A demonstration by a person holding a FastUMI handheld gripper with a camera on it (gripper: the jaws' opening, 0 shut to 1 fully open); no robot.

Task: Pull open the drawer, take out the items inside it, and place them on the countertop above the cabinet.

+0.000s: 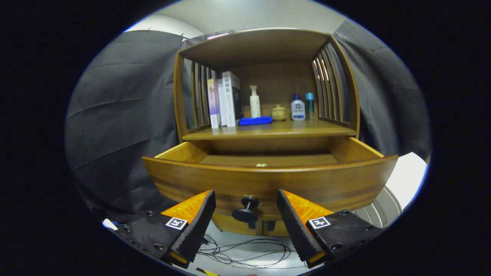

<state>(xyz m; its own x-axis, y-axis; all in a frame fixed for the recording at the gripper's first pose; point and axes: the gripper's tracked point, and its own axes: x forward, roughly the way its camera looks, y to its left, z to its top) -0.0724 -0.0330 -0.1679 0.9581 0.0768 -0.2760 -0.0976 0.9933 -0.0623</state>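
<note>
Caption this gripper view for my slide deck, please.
Open gripper straddles the knob of the pulled-out wooden drawer, below a stocked shelf.

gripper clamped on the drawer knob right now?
No: the gripper is open, its fingers spread to either side of the drawer knob without touching it, and the drawer is pulled out.

Drawer [268,180]: brown wood, curved front, sitting pulled open at mid-frame beneath the cabinet's countertop [268,132]. Black knob [247,209] projecting from front at lower centre. Small brass-coloured item [262,165] lying inside.
</note>
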